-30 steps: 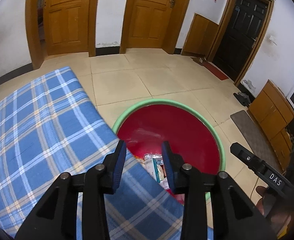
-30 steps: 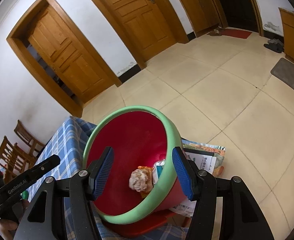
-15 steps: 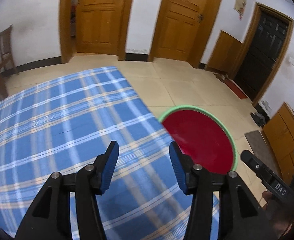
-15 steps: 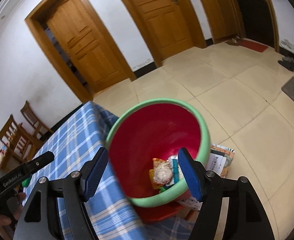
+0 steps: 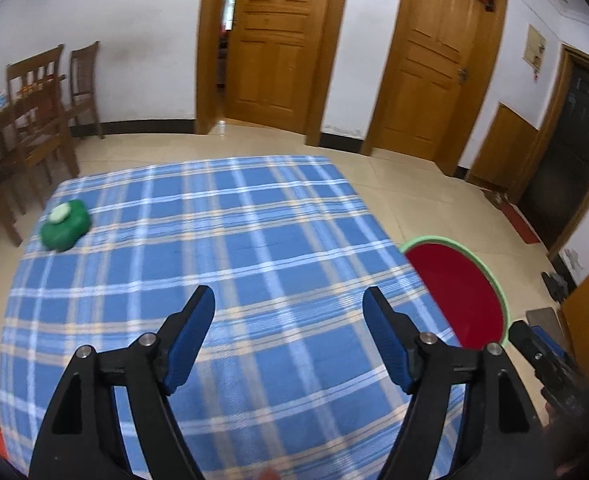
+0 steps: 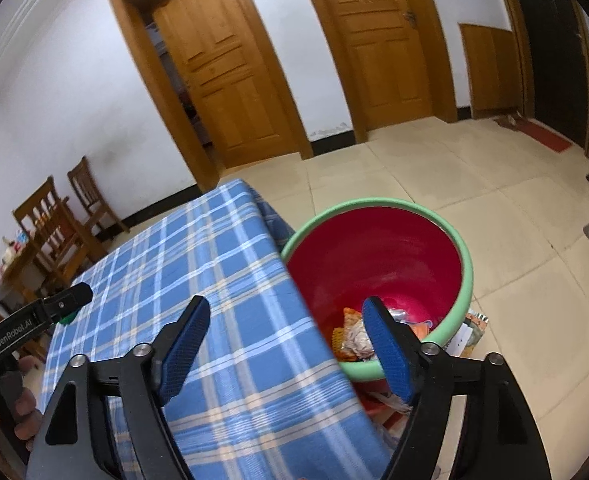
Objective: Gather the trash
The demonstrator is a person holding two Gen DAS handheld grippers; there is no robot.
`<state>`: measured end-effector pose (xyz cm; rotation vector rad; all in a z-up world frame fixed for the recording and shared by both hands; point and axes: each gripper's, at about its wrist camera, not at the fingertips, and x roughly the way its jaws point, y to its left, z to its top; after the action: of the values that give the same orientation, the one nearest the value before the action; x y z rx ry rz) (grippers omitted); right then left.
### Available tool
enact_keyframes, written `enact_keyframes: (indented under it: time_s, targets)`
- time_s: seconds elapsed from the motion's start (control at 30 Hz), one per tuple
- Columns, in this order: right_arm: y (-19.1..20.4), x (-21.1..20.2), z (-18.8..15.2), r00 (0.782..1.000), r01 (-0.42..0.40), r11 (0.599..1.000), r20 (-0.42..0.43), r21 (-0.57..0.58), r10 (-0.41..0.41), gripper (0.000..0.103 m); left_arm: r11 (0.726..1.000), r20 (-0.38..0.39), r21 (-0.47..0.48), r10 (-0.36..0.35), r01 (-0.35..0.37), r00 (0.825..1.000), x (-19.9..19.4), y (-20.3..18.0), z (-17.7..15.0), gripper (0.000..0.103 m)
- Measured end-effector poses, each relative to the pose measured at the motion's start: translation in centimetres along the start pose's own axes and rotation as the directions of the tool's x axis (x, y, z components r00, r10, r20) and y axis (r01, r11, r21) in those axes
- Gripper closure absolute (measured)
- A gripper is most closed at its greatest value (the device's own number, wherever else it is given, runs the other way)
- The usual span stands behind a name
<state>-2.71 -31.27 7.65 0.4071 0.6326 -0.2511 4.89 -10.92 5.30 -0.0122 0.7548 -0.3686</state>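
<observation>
Left gripper [image 5: 289, 340] is hovering over the table [image 5: 254, 248] with its blue fingers [image 5: 190, 340] spread wide, nothing between them. Right gripper [image 6: 286, 344] is likewise gaping and empty, sitting above the table's right edge and the bin [image 6: 468, 276].

Remaining piece of trash: a green lump with a pale round patch on top [image 5: 65, 225], lying at the far left of the table, mid-left of the left wrist frame. It is blurred; exact kind cannot be told. In the right wrist view only a green sliver is peeking out beside the other gripper at lower left.

Handling judgement: it is looking soft and crumpled, probably light, likely a squashed wrapper or bag. Should give under the fingers rather than slip. Best hold: across the raised middle, fingers straddling the narrower width, pinching down toward the cloth.

The red bin with a green rim is standing on the floor just beside the table's right edge; wrappers and crumpled paper [image 6: 358, 336] are lying at its bottom.
</observation>
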Motion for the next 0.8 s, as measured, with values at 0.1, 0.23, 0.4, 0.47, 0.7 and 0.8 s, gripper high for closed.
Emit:
enact_keyframes:
  time_s: [0.1,0.23,0.4,0.47,0.7,0.8]
  targets:
    - [1.1,-0.2,-0.5,1.000,-0.006,1.000,0.000,-0.028,0.006,0.020,0.999,0.000,-0.025,0.041,-0.041,0.999,-0.8,1.3,-0.9,0.025]
    - [2.7,-0.5,-1.5,1.000,-0.018,0.998,-0.001,-0.064,0.018,0.020,0.994,-0.007,-0.054,0.097,-0.097,0.995,-1.6,2.8,-2.2,0.025]
    - [4.6,-0.3,-2.6,1.000,-0.015,0.993,-0.001,-0.121,0.015,0.020,0.986,0.013,-0.065,0.156,-0.155,0.988,-2.7,4.0,-3.9,0.025]
    - [5.0,-0.2,-2.9,1.000,-0.012,0.992,0.003,-0.129,0.012,0.020,0.982,0.024,-0.071,0.179,-0.177,0.984,-3.0,4.5,-4.3,0.025]
    - [6.0,-0.3,-3.9,1.000,-0.009,0.989,0.009,-0.146,0.011,0.020,0.975,0.026,-0.098,0.202,-0.198,0.979,-3.3,5.7,-5.4,0.025]
    - [6.5,0.0,-4.2,1.000,-0.013,0.987,-0.004,-0.158,0.013,0.020,0.973,0.032,-0.093,0.214,-0.210,0.976,-3.4,5.9,-5.8,0.025]
